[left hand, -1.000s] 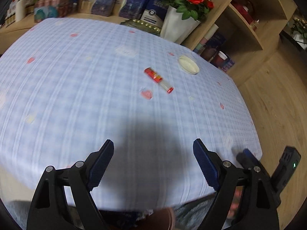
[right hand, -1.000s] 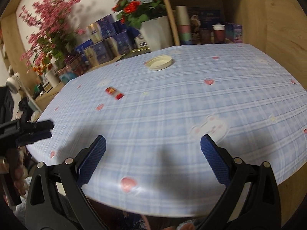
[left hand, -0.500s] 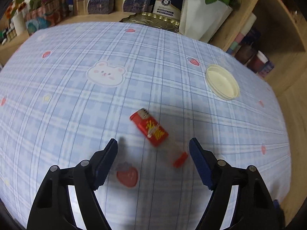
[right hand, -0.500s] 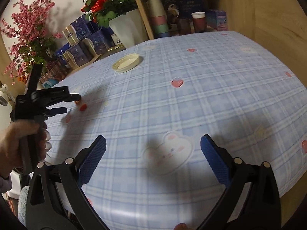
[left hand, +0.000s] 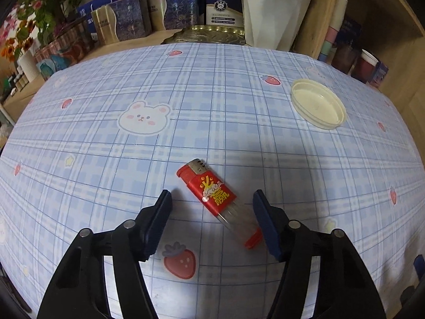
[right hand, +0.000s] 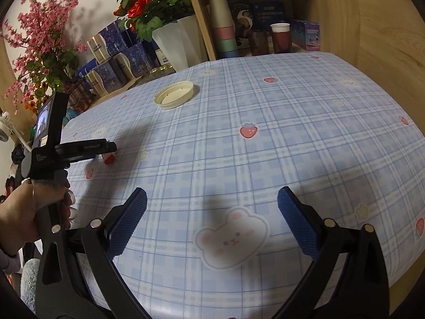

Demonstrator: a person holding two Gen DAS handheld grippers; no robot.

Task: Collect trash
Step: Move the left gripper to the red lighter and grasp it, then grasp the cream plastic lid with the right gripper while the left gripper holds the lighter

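A red lighter (left hand: 212,199) with a clear lower body lies slanted on the blue checked tablecloth (left hand: 106,159). My left gripper (left hand: 212,195) points steeply down over it. Its jaws are closing with the lighter between them, and the pads are not pressing on it. In the right wrist view a hand holds the left gripper (right hand: 87,148) at the table's left, with the lighter's red end (right hand: 109,159) showing under its fingers. A cream plastic lid (left hand: 317,106) lies upside down further back, and the right wrist view shows this lid (right hand: 174,95) too. My right gripper (right hand: 212,199) hangs open over a bear print, holding nothing.
Along the table's far edge stand a white pot of red roses (right hand: 175,42), blue and gold boxes (left hand: 127,21) and pink flowers (right hand: 39,40). A wooden shelf unit (right hand: 345,26) with stacked cups (right hand: 224,29) borders the right side.
The left gripper moved forward and down across the table until the lighter lay between its jaws, which have narrowed. The right gripper drifted a little forward over the cloth and stayed wide open.
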